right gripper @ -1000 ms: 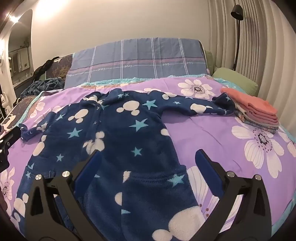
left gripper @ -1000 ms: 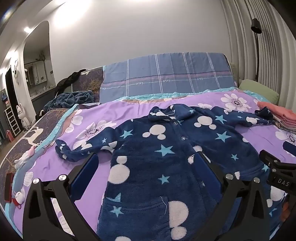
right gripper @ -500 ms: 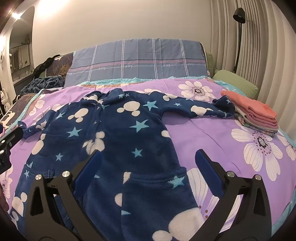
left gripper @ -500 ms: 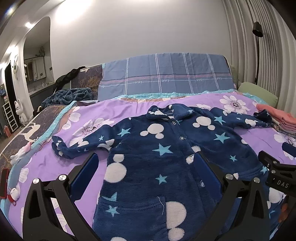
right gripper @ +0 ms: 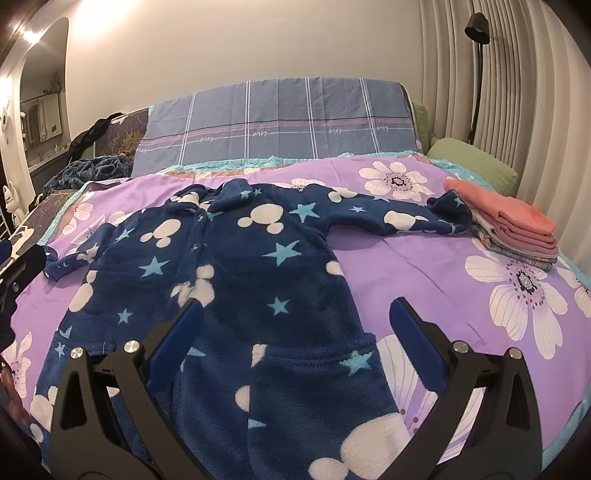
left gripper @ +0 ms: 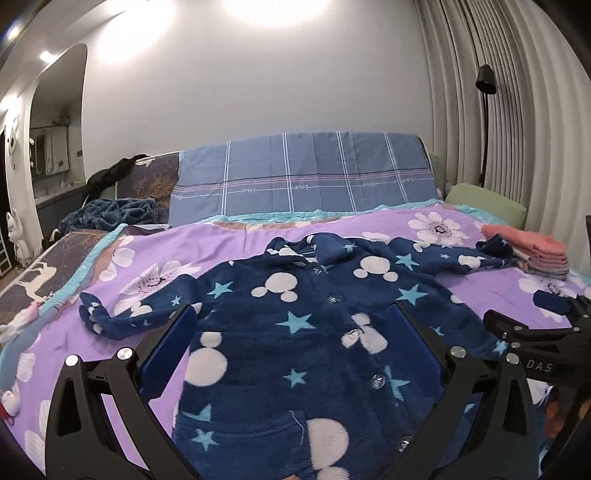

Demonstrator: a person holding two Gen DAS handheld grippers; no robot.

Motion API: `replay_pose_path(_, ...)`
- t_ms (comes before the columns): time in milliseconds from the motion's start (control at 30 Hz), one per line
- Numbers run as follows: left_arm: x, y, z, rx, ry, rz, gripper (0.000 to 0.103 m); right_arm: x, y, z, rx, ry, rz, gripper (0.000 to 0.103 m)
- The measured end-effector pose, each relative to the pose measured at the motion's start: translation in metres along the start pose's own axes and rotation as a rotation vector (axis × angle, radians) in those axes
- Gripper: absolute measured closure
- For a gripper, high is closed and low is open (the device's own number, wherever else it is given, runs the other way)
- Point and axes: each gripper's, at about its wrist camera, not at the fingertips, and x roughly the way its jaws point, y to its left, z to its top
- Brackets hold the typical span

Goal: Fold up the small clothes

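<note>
A navy fleece child's jacket (left gripper: 306, 332) with white mouse-head shapes and blue stars lies spread flat, front up, on the purple flowered bedspread (left gripper: 229, 251); it also shows in the right wrist view (right gripper: 258, 266). Both sleeves stretch out to the sides. My left gripper (left gripper: 291, 332) is open and empty above the jacket's lower left part. My right gripper (right gripper: 295, 325) is open and empty above its lower right part and pocket. The right gripper's body shows at the right edge of the left wrist view (left gripper: 535, 343).
A stack of folded clothes, pink on top (right gripper: 513, 225), sits at the right, touching the right sleeve's cuff. A blue checked sheet (right gripper: 280, 122) covers the headboard. A green pillow (right gripper: 472, 162) and floor lamp (right gripper: 476, 26) stand far right. A dark blanket (left gripper: 110, 218) lies far left.
Both grippers have risen and tilted up a little, so the jacket sits lower in both views. The jacket has not moved. Both grippers stay open.
</note>
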Motion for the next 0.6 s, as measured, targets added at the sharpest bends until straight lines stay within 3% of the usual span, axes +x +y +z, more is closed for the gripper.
replay_pose_path(600,0.012,0.007,-0.004,-0.023,0.124,-0.023,0.001,-0.002,0.004,0.001,-0.001,-0.003,0.008,0.002)
